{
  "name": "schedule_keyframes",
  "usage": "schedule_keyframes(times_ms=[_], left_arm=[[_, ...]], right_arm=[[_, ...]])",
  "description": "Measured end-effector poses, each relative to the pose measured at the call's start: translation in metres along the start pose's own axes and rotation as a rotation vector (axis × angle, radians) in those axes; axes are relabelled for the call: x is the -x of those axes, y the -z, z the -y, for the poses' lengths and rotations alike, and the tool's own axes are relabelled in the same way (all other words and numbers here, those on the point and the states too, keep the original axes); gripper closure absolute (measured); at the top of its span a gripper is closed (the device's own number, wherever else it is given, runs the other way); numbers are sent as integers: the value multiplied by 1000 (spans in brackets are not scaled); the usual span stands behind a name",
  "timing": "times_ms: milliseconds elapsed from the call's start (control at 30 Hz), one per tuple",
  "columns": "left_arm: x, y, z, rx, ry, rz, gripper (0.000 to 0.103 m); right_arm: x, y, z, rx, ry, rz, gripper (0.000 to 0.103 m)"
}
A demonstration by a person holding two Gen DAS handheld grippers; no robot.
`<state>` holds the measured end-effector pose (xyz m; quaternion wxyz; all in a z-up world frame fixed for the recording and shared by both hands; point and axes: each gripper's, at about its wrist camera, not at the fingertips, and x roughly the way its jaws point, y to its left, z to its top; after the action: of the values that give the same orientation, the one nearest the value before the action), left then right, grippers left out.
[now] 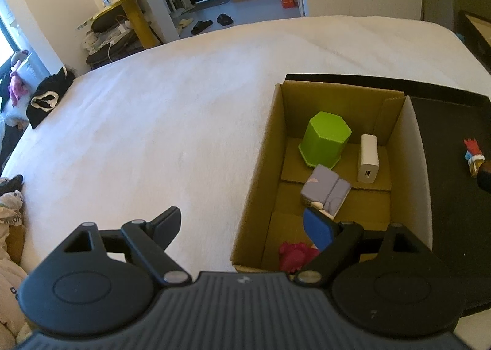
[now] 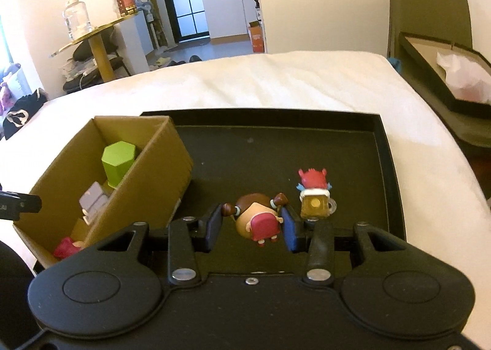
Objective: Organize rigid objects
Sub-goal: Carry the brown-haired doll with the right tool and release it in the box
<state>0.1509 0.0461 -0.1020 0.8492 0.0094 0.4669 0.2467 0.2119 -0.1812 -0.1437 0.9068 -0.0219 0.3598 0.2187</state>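
Right wrist view: pigtailed figurine (image 2: 257, 221) clamped in right gripper (image 2: 253, 225), lifted off black tray (image 2: 380, 147); transfer to cardboard box (image 2: 172, 163) judged next. Left gripper (image 1: 245, 224) spread wide, empty.

Brown-haired figurine (image 2: 256, 221) in a pink dress, tipped on its back between the fingers (image 2: 214, 225), lifted above the black tray (image 2: 276, 147). Red-haired figurine (image 2: 316, 193) with an amber mug, upright on the tray just beside it. In the cardboard box (image 1: 264, 166): green hexagonal pot (image 1: 323, 138) upside down, white charger (image 1: 367, 158) lying flat, lilac case (image 1: 325, 189), pink item (image 1: 294, 255) at the near end.
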Motion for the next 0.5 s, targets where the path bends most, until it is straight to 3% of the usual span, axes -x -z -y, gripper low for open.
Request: schedule_keyframes(times_ms=[500], left_arm=[[-5,4,-27,58,41,7,17]], right_arm=[[15,-15,-37,44,-1,15,62]])
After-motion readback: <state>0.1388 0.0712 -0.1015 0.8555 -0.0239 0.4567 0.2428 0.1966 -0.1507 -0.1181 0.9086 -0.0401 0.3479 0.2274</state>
